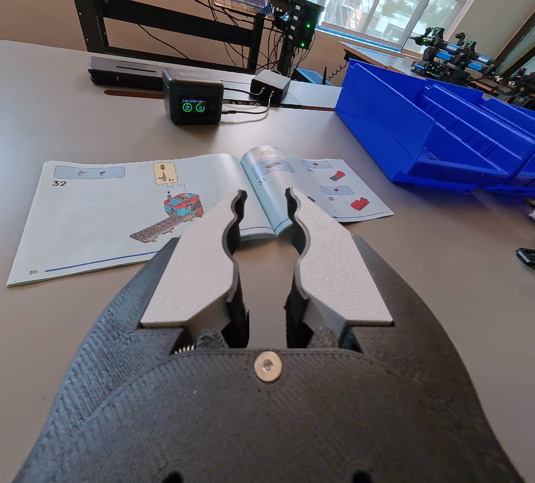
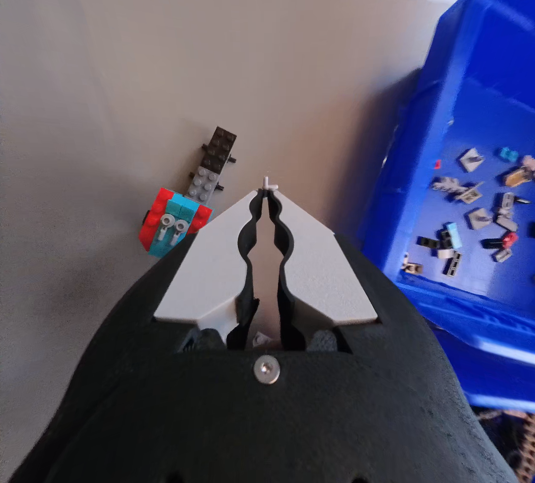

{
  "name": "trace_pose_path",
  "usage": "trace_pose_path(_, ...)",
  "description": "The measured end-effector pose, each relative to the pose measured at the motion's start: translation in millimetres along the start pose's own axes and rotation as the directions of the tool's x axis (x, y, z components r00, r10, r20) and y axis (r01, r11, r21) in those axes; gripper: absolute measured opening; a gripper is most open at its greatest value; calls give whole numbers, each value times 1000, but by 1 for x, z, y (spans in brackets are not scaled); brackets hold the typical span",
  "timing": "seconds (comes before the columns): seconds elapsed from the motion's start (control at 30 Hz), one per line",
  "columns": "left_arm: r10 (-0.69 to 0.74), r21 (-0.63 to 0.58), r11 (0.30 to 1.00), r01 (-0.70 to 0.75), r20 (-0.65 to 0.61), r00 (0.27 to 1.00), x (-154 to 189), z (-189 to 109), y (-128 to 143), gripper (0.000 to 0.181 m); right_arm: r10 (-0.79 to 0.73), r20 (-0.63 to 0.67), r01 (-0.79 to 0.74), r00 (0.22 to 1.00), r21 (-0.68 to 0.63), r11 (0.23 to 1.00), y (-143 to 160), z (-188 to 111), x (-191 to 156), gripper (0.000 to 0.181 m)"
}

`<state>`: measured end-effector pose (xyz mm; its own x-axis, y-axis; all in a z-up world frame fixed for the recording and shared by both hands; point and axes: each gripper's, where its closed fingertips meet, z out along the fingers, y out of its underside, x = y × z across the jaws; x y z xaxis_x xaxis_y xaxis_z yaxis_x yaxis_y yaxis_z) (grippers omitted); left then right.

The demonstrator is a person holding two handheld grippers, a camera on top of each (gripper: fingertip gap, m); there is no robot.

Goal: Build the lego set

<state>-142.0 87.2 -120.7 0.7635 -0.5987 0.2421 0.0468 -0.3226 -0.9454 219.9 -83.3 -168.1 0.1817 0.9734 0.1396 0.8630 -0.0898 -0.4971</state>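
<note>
Fingers of the left gripper (image 1: 265, 196) stand apart w/ nothing between them, tips hanging over the lower edge of the open instruction booklet (image 1: 115, 208). Fingers of the right gripper (image 2: 265, 193) are pressed together at the tips, clamped on a small light grey lego piece (image 2: 269, 184) that sticks out past them, above the bare table (image 2: 115, 49).

Room & edges: in the left wrist view the booklet lies flat on the table (image 1: 43, 92). Bare surface is to its left and behind it, up to a black charger box (image 1: 192, 98) w/ a lit screen and a smaller black box (image 1: 270, 85), both wired. A black frame (image 1: 173, 14) stands at the far table edge. On the right side the wall of the blue bins (image 1: 405, 127) closes the space; approx. a narrow strip of table is free between booklet corner and bin.

In the right wrist view the half-built model (image 2: 179, 214) (red and teal block at one end, w/ two grey pins on top, grey and dark brown studded plate running away from it) lies on the table just left of the right gripper, apart from the held piece. Table beyond it is open.

Containers: blue bin (image 2: 463, 92) at right, its front wall near the gripper's side. Inside, loose lego parts (image 2: 477, 217) are scattered on the floor: grey, black, white, one red, one teal. They are blurred, so exact types I cannot tell.
</note>
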Motion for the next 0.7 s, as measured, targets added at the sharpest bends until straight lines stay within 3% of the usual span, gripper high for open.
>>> trace_pose_path(0.2,-25,31,999,25,-18,1000,1,-5,-3,30,-3,71,11,997,-117,993,25,19,-9,5)
trace_pose_path(0.4,-37,27,999,38,-18,999,0,-4,-3,30,24,90,-17,996,-80,997,25,13,-12,14)
trace_pose_path(0.57,-45,16,999,45,-17,999,-1,-3,-1,30,40,122,-43,992,17,999,29,-44,-11,23)
trace_pose_path(0.63,-51,6,999,51,-17,999,-1,-2,0,30,34,59,-34,998,13,999,44,-78,9,21)
trace_pose_path(0.7,-59,-7,998,59,-17,998,-2,-1,1,30,36,-48,-40,998,-77,996,78,-105,45,18)
